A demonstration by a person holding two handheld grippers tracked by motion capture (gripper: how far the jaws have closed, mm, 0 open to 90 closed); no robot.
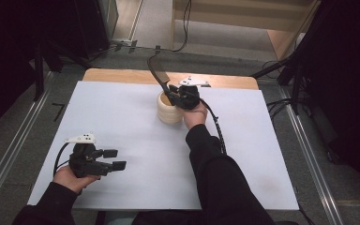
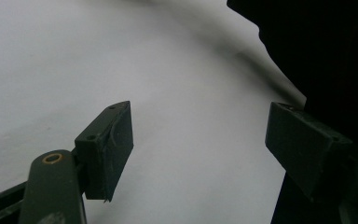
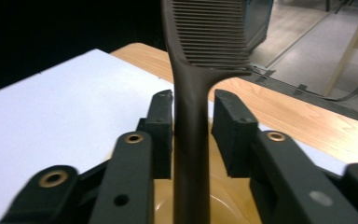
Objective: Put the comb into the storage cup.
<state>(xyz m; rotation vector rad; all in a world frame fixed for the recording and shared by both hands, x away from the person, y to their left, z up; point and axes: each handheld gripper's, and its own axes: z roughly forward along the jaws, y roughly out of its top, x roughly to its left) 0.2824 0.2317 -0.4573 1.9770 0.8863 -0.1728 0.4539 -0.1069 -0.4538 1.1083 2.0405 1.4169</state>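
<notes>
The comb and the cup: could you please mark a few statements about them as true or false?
1. The comb stands between the right gripper's jaws. True.
2. The comb's teeth point down into the cup. False: the toothed end is up and the handle goes into the cup.
3. The left gripper holds a brush. False: its jaws are open with nothing between them.
4. The cup stands on the white table cover. True.

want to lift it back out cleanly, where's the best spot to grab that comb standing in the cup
Grip the comb on its narrow bare handle just below the teeth, jaws coming level from the two flat sides, as the right gripper sits now. The handle stands nearly upright out of the cup, and the teeth would flex.
</notes>
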